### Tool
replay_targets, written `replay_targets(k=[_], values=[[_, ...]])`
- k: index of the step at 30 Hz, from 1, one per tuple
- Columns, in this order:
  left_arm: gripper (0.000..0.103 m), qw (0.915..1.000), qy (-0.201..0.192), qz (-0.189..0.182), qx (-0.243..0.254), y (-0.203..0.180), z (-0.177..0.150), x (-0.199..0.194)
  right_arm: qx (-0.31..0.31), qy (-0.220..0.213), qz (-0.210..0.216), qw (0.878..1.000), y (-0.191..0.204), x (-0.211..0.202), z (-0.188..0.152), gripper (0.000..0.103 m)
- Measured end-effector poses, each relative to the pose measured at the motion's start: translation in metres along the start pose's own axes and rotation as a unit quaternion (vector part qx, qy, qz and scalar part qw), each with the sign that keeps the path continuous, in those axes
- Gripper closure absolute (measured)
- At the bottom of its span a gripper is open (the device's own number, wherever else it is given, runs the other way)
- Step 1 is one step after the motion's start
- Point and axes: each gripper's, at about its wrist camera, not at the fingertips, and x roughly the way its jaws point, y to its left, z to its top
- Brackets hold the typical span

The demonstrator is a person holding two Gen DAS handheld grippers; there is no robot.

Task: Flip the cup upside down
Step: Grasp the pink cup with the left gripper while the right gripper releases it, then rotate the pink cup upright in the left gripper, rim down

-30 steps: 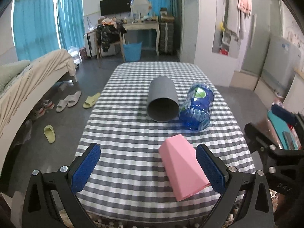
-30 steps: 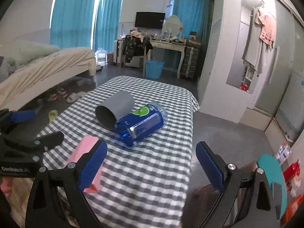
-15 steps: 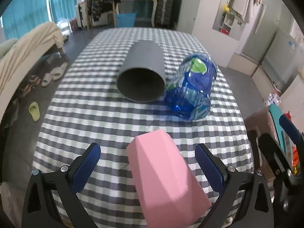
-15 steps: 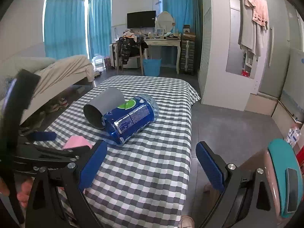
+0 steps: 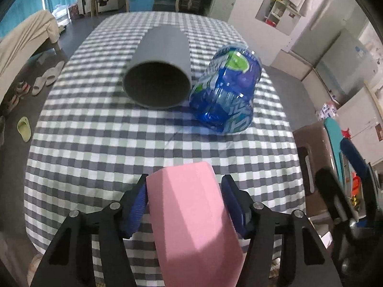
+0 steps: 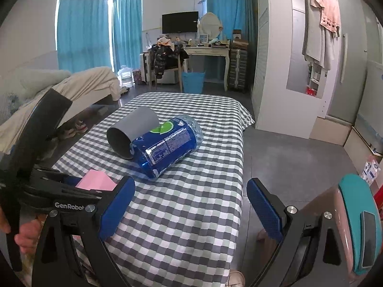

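A pink faceted cup lies on its side at the near end of the checked table. My left gripper is shut on the pink cup, one blue pad on each side. In the right wrist view the pink cup shows partly behind the left gripper. My right gripper is open and empty at the table's near right edge.
A grey cup lies on its side mid-table, its mouth toward me. A blue plastic bottle lies touching its right side. Both also show in the right wrist view, grey cup and bottle. A bed stands left.
My left gripper has moved forward around the pink cup and closed on it. My right gripper has stayed open, drifting slightly.
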Motion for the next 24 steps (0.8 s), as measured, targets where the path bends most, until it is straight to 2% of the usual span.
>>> replay_targets(k=[7, 11, 13, 24], values=[[0.044, 0.9968, -0.075, 0.022, 0.014, 0.004, 0.000, -0.040, 0.008, -0.007, -0.005, 1.000, -0.003, -0.003, -0.001, 0.008], [0.044, 0.9859, -0.148, 0.062, 0.046, -0.001, -0.005, -0.060, 0.011, -0.006, -0.011, 1.000, -0.005, -0.003, -0.002, 0.008], [0.045, 0.9833, -0.158, 0.064, 0.064, -0.006, -0.007, -0.058, 0.010, -0.006, -0.012, 1.000, -0.005, -0.003, -0.002, 0.008], [0.042, 0.9792, -0.182, 0.058, 0.070, -0.008, -0.010, -0.042, 0.010, -0.009, -0.014, 1.000, -0.004, -0.004, -0.003, 0.008]])
